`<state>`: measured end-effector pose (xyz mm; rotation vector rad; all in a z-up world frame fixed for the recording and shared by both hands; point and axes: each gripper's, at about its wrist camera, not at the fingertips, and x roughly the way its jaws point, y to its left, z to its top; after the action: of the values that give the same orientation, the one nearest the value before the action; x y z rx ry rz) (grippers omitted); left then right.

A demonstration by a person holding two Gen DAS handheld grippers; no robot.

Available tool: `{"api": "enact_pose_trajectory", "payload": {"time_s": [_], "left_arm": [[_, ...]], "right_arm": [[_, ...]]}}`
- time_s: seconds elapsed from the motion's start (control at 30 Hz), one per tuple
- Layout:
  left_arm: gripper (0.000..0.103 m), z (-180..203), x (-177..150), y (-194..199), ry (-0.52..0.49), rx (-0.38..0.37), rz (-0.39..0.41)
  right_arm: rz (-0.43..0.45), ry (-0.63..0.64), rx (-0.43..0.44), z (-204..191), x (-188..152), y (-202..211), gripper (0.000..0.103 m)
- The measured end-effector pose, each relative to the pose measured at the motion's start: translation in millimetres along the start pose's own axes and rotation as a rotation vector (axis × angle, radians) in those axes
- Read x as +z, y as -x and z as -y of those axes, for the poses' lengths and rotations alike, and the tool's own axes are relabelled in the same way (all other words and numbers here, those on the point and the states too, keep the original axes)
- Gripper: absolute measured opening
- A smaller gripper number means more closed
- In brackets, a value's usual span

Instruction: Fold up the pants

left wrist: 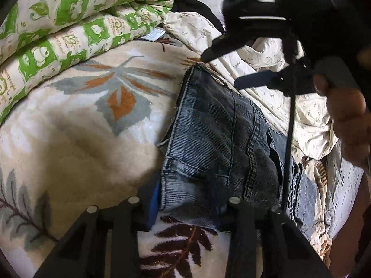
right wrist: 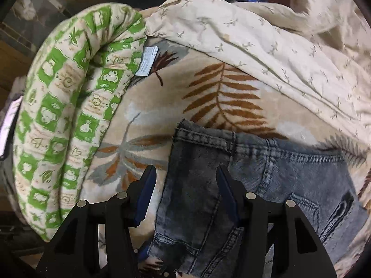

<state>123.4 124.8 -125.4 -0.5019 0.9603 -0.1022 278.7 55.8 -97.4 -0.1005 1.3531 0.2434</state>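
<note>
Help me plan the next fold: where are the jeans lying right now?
The jeans lie on the leaf-print blanket, right of centre in the left wrist view, between the green-checked quilt and the cream sheet.

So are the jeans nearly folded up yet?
Partly. The jeans already lie doubled into a short stack on the leaf blanket. Right now the left gripper straddles the stack's near edge, and the right gripper hangs over the jeans with fingers apart. Probably one more fold and some smoothing are left.
</note>
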Motion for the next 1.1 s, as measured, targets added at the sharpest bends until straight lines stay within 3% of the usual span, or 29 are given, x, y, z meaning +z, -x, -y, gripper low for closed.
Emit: {"api": "enact_pose_trajectory", "payload": {"time_s": [0.03,0.07,0.1,0.2,0.6,0.73,0.87,1.1], "left_arm": [[0.028,-0.5,-0.3,0.0,0.005,-0.006,0.003],[0.017,1.0,-0.9,-0.4,0.001,-0.022,0.001],[0.015,3.7,-1.6,-1.3,-0.009,-0.033,-0.004],[0.013,11.6,-4.8,-0.4,-0.044,-0.001,0.015],[0.012,7.8,-6.8,1.3,0.002,-0.022,0.013],[0.012,8.2,-6.2,2.3,0.005,-0.026,0.009],[0.012,8.1,-5.4,1.6,0.01,-0.026,0.005],[0.012,1.5,-2.0,7.3,0.007,-0.041,0.017]], "right_arm": [[-0.002,0.0,-0.015,-2.4,2.3,-1.6,0.053],[-0.004,0.001,-0.039,-5.5,5.2,-3.2,0.053],[-0.007,0.007,-0.057,-7.9,7.1,-4.6,0.053],[-0.034,0.035,-0.113,-18.4,12.6,-11.9,0.053],[-0.176,0.114,-0.37,-36.4,27.1,-64.6,0.051],[-0.16,0.146,-0.426,-32.7,22.9,-66.7,0.039],[-0.146,0.188,-0.459,-31.2,14.3,-63.3,0.014],[-0.055,0.148,-0.412,-10.9,5.0,-35.0,0.011]]}}
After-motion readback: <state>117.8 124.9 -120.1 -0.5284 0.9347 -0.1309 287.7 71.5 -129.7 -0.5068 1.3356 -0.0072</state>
